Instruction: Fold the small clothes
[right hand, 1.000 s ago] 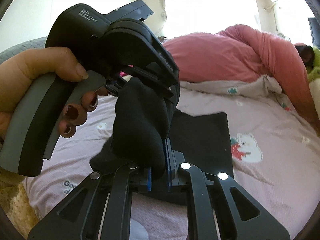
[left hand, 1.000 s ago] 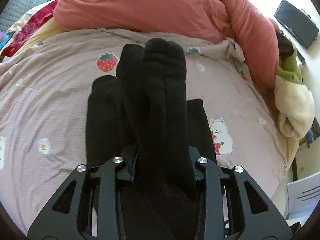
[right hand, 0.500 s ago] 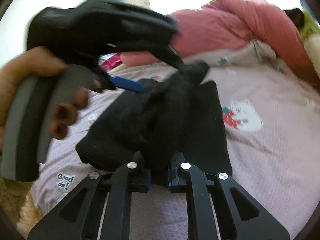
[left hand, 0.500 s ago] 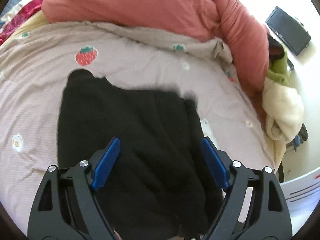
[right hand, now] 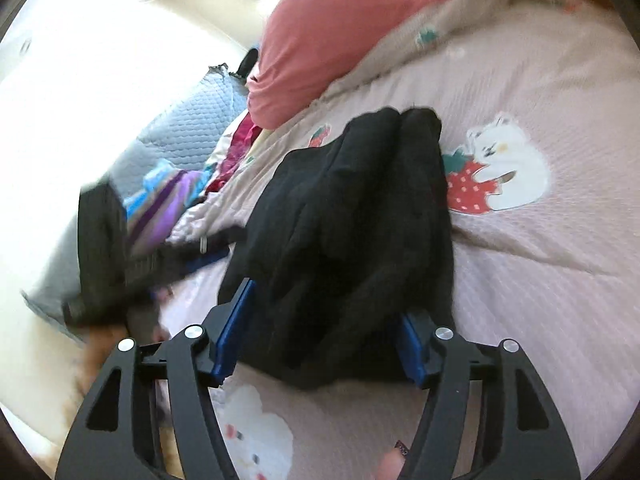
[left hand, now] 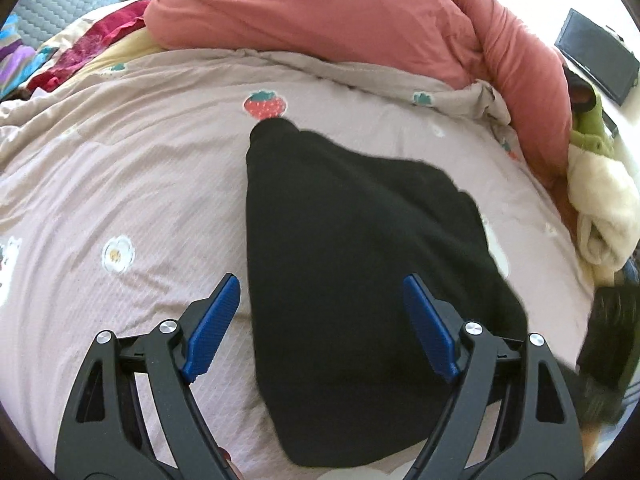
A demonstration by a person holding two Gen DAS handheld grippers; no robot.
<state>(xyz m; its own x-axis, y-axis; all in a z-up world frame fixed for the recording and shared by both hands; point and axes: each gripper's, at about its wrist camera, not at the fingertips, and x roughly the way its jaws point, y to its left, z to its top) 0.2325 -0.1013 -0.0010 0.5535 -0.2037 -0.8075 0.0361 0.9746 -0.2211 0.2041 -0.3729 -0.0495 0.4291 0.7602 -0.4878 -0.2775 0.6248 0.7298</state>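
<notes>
Just dropped the black garment on the bed, it lies between my wide left fingers and my opening right fingers, so I'd back off gently, no snagging.

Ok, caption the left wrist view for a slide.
Open left gripper above folded black garment on pink printed bedsheet.

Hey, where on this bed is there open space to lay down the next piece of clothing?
Bare sheet lies left of the black garment, around the flower print, up to the strawberry print. In the right wrist view, another bare patch lies right of the garment past the bear print. Crowded: the pink duvet along the far side, the colourful clothes far left, the cream and green bundle at the right edge.
</notes>
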